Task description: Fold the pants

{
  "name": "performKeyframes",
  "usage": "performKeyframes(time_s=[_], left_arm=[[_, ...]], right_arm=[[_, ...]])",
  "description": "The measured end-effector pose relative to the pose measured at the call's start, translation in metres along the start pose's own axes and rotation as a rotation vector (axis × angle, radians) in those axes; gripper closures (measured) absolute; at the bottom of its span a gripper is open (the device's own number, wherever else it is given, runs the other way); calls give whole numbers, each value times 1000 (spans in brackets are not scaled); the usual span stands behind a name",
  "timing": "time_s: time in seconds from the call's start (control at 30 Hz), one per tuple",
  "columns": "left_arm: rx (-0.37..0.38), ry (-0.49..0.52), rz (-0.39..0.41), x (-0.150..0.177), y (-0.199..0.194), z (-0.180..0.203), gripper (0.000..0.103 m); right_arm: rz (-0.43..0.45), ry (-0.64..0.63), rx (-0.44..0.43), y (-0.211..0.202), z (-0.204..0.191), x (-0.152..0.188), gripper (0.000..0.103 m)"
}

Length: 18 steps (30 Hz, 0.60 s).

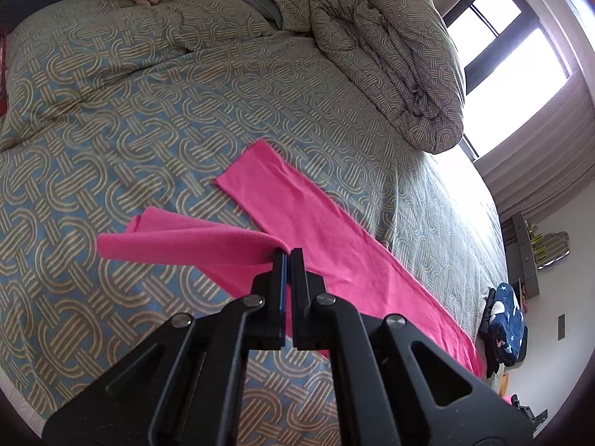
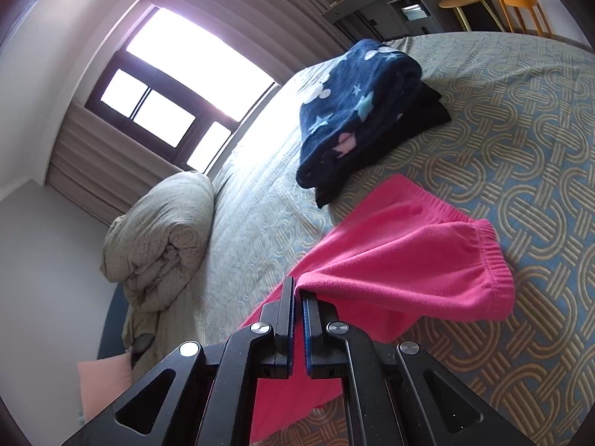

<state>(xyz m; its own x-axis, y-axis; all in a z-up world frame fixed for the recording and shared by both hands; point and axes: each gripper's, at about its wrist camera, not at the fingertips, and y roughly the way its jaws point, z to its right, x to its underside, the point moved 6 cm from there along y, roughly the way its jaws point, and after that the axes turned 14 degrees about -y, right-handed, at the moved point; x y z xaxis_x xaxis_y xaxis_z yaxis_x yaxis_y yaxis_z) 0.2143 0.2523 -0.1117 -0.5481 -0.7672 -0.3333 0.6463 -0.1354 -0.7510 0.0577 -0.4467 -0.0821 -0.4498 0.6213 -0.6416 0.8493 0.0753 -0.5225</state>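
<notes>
Blown-out window [image 2: 178, 85] glare, sharp (fisheye-warped edges)

My left gripper [image 1: 287, 253] and right gripper [image 2: 298, 284] are matte black, with round silver screws and blue-edged pads at lower centre.

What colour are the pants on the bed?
Bright pink pants, plain with no pattern; the right wrist view shows them best, elastic waistband included.
</notes>
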Motion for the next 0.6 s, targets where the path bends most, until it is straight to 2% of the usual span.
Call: performKeyframes(time_s=[0.17,0.3,0.4,0.47,0.5,0.53,0.6], left_arm=[[-75,36,-37,3,50,32,101],[-158,73,-72,17,104,62,101],[-224,76,-147,18,153,76,100],[-298,60,-188,15,182,74,99],[-340,54,-193,12,192,71,99],[-374,48,-192,9,198,68,99],[-405,22,-168,-1,199,59,97]], right_arm=[[-44,-64,40,54,-19,-26,101],[-105,-121,114,110,-25,-42,101],[-159,-152,169,156,-24,-50,100],[-235,-189,193,192,-23,-52,98],[-285,-207,226,211,-18,-51,91],[-336,-227,262,227,-13,-50,86],[-399,-256,344,244,1,-50,83]])
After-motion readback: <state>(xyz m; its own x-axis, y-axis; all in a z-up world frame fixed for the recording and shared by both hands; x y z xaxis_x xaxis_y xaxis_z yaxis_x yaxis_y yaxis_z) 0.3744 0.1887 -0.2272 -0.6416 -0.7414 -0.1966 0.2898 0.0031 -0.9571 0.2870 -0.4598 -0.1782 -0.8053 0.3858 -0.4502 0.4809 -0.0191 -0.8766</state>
